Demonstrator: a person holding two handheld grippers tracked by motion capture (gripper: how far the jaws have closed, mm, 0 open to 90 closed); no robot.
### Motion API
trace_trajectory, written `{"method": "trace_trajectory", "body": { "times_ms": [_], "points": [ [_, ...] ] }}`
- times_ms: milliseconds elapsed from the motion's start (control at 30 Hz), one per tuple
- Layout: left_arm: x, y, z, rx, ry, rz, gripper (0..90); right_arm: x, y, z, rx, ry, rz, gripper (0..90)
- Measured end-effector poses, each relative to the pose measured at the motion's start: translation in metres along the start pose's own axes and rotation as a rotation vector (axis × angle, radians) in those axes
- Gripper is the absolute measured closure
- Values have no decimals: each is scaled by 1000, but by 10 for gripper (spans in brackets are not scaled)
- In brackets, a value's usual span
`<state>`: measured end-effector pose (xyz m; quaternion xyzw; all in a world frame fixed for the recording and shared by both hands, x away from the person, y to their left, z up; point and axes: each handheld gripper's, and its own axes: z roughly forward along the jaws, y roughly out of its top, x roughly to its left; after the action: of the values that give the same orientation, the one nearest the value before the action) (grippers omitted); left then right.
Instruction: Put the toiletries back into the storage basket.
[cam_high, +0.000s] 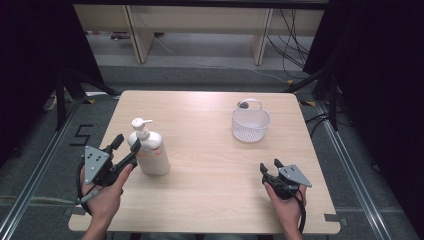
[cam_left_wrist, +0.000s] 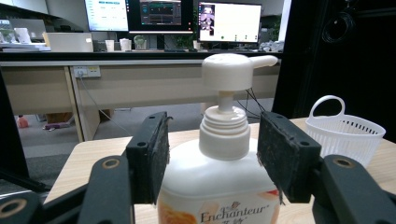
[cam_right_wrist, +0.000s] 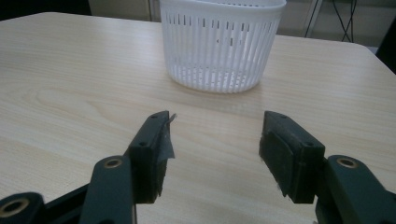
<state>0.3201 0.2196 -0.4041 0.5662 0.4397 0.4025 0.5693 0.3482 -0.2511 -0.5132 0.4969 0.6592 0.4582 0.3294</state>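
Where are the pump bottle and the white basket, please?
pump bottle (cam_high: 152, 152), high view, on its white body.
white basket (cam_high: 250, 125), high view, on its slotted front wall.

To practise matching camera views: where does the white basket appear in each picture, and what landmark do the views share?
High view: basket on the table's far right part.
Left gripper view: basket at the right edge, beyond the pump bottle.
Right gripper view: basket top centre, ahead of the open jaws.
Shared landmark: the light wooden table.
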Motion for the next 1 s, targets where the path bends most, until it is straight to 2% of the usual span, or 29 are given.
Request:
{"method": "trace_trajectory", "body": {
  "times_ms": [33, 67, 133, 167, 233, 300, 400, 500, 533, 633, 700, 733, 767, 800, 833, 867, 900, 933, 967, 1000],
  "points": [
    [-1, 1, 1, -1, -5, 2, 427, 0, 0, 0, 0, 0, 0, 438],
    [-2, 1, 1, -4, -9, 9, 425, -3, 0, 1, -7, 2, -46, 437],
    [-4, 1, 0, -3, -10, 10, 425, -3, 0, 2, -6, -5, -45, 438],
    [-4, 1, 0, -6, -12, 8, 425, 0, -1, 1, -11, 4, -9, 437],
    [-3, 2, -1, -9, -11, 3, 426, -2, 1, 0, -2, -6, -39, 437],
    [-4, 3, -1, -10, -13, 0, 426, -2, 1, 0, -2, -5, -45, 437],
    [-4, 4, -1, -15, -17, 9, 426, -1, 0, 2, -11, -11, -42, 437],
    [-3, 4, 1, -6, -17, 11, 425, 2, 0, 1, 0, -16, -9, 436],
    [-3, 4, 2, -5, -16, 7, 424, -1, 0, 2, -14, -14, -42, 436],
    [-4, 5, 4, -5, -19, 14, 422, -1, 0, 1, -14, -11, -31, 436],
    [-5, 5, 5, -2, -24, 10, 418, -1, 0, 1, -19, -21, -46, 442],
    [-5, 4, 4, 0, -24, 13, 417, 2, 0, 3, -39, 12, -23, 450],
    [-5, 4, 3, -2, -27, 15, 417, 2, 0, 3, -39, 12, -23, 450],
    [-4, 2, 0, -16, -34, 13, 413, 8, 6, 0, -45, 26, -22, 447],
    [-3, 1, -3, -16, -35, 18, 411, 13, 11, -2, -73, 23, -31, 446],
    [-1, -1, -5, -21, -40, 23, 410, 18, 15, -4, -78, 50, -33, 447],
    [-1, -1, -5, -21, -40, 23, 410, 26, 22, -7, -105, 63, -46, 446],
    [3, -7, -12, -33, -36, 30, 410, 36, 30, -10, -138, 95, -64, 447],
    [3, -7, -12, -33, -36, 30, 410, 36, 30, -10, -138, 95, -64, 447],
    [8, -16, -20, -32, -29, 41, 410, 56, 46, -12, -182, 150, -71, 456]
  ]
}}
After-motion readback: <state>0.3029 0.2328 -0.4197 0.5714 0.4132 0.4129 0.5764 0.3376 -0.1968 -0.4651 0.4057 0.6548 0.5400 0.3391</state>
